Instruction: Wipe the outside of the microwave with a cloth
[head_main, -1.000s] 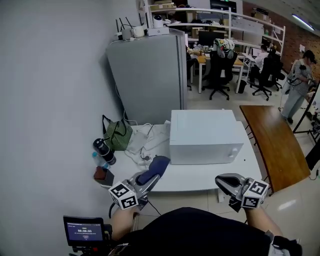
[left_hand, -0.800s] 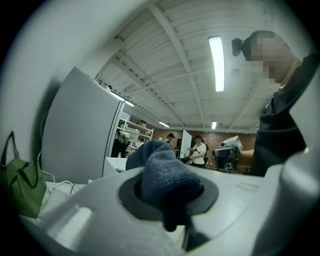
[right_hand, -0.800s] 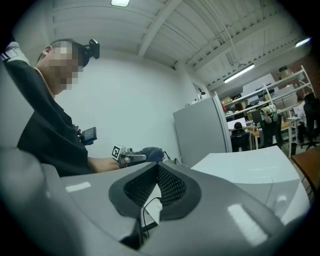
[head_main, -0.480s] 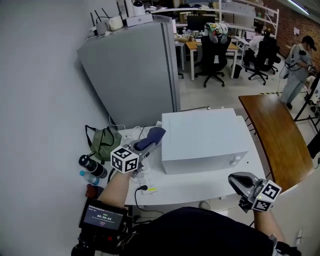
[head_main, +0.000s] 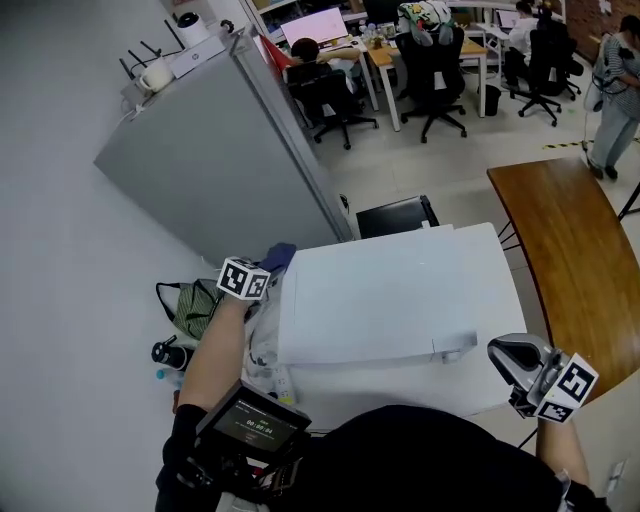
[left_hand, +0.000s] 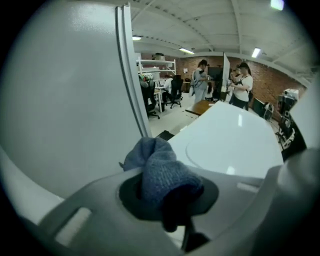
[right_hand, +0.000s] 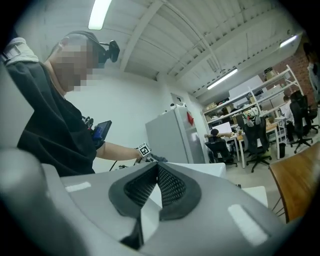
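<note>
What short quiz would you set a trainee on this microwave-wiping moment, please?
1. True or false: the right claw is shut with nothing in it.
2. What does the left claw grip? A) a sponge B) a blue cloth C) a bottle
3. In the head view, at which corner of the microwave top is the cloth held?

Key: 1 true; 2 B; 3 the far left corner.
</note>
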